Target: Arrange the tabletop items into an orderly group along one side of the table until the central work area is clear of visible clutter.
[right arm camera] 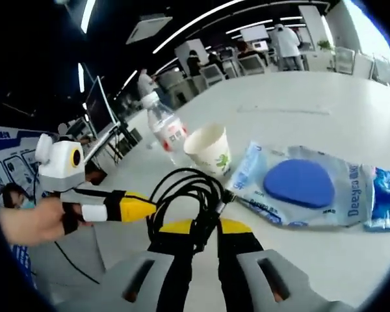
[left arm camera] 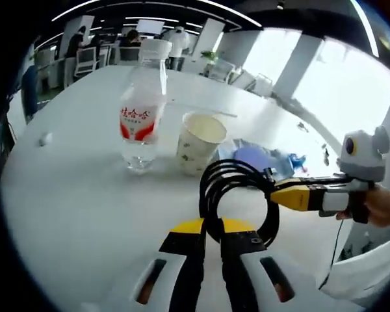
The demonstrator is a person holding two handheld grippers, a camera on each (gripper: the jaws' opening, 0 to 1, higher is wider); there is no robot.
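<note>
Cable point(left arm camera: 237, 195) coil hangs mid-frame, pinched by both my grippers: left gripper point(left arm camera: 212, 235) clamps its bottom loop, right gripper point(right arm camera: 206, 233) likewise. I'd carry it level toward the bottle point(left arm camera: 141, 110) and cup point(left arm camera: 199, 142) above, setting it just beside them on the surface point(left arm camera: 78, 208).

Beyond the jaws spreads a wide white matte table point(left arm camera: 71, 214). Farther ahead stand pale office chairs point(left arm camera: 84, 62) and bright tall windows point(left arm camera: 351, 84). Long white ceiling light strips point(right arm camera: 201, 23) curve over dark monitor screens point(right arm camera: 99, 104).
</note>
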